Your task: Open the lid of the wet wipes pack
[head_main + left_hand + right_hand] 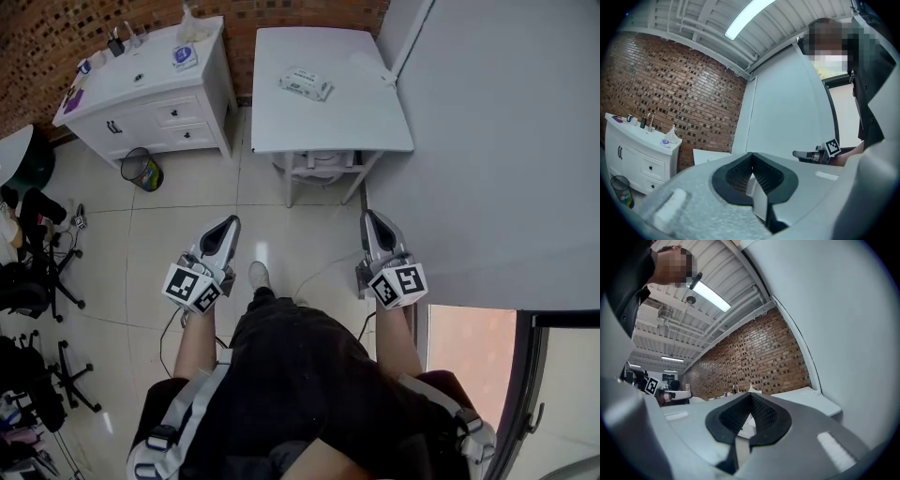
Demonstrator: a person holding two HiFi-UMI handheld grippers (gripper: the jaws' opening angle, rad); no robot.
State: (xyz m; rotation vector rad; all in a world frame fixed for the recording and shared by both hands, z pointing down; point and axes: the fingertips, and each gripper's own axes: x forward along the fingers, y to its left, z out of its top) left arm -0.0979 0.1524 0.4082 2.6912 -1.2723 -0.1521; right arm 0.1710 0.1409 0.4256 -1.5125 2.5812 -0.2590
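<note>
Head view: white table (281,127) well ahead, wet wipes pack (307,83) near its middle. My left gripper (228,228) and right gripper (370,221) are fully closed, empty; arriving so, I'd likely shove the pack, not open it.

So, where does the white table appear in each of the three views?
Head view: white table at top centre, next to the brick wall.
Left gripper view: small, just left of the fingers, under the brick wall.
Right gripper view: right of the fingers, under the brick wall.
Shared landmark: the brick wall.
</note>
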